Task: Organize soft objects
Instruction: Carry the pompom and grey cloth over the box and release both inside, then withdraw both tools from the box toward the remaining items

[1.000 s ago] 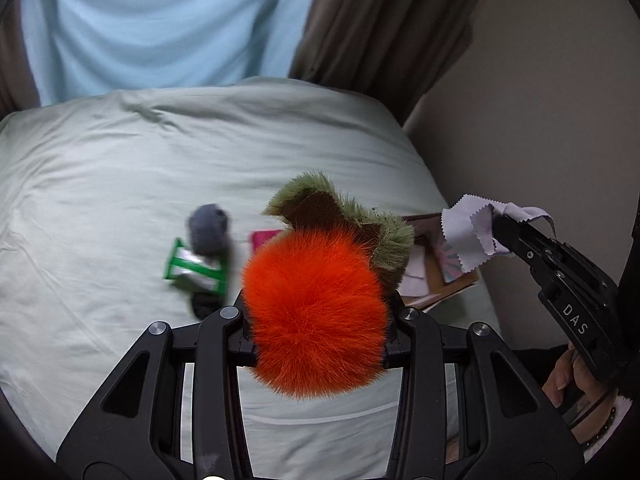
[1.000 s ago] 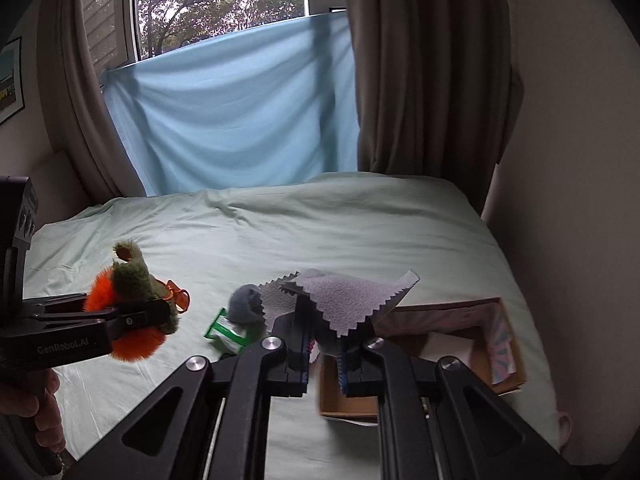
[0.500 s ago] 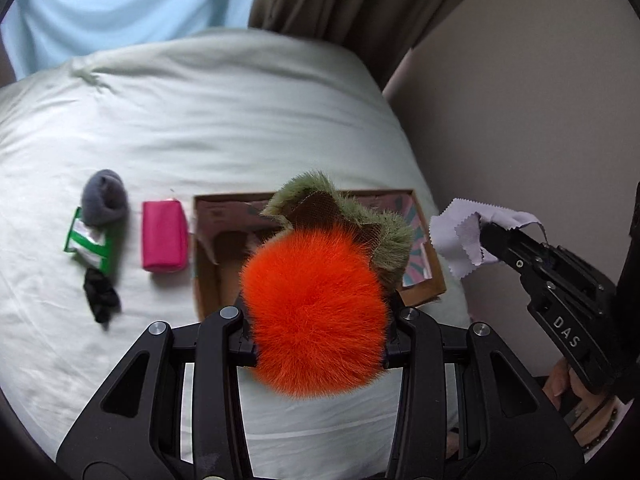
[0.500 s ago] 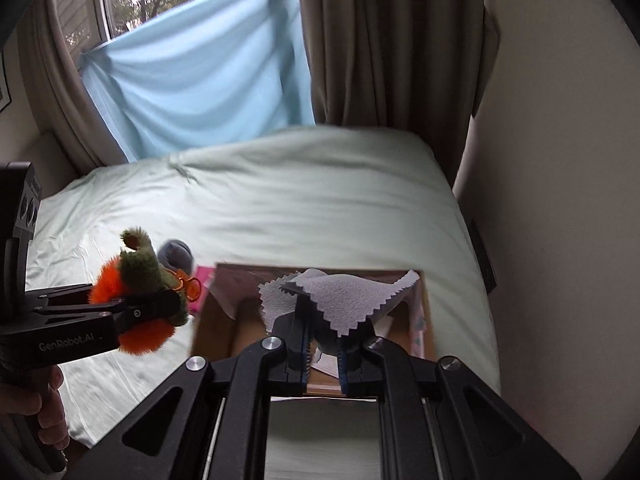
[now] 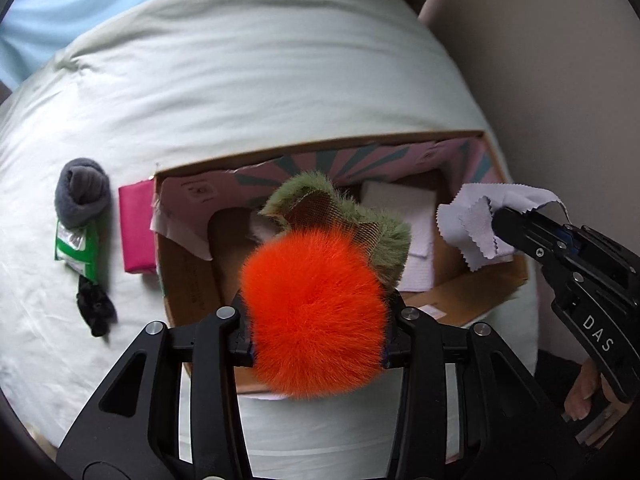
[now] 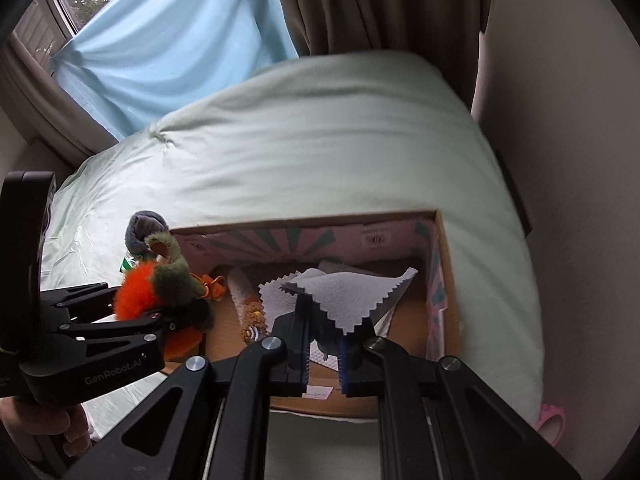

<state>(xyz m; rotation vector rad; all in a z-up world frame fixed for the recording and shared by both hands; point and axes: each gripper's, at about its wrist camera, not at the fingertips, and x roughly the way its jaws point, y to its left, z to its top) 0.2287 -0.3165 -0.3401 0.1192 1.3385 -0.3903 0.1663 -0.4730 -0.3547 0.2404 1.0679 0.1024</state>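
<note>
Over the open cardboard box [image 5: 472, 292] at the bed's right edge, both tongs hang nose-down w/ their loads. The left gripper [image 5: 316, 316] has the orange-and-green plush toy [image 5: 316, 304] between its jaws; they've just been opening, fur still fills the gap, so prob. a release into the box is starting. The right gripper [image 6: 324, 344] is clamped tight on a grey pinked-edge cloth [image 6: 352, 296], which drapes above the box's right half, likely waiting its turn to drop. Inside the box: white pads and a patterned roll, so it's the collecting spot. Left of the box on the bed sheet [image 5: 248, 80], 4 items lie unsorted: pink pouch [image 5: 136, 228] touching the box wall, grey sock ball [image 5: 82, 192], green packet [image 5: 78, 248], black scrunchie [image 5: 94, 308].
</note>
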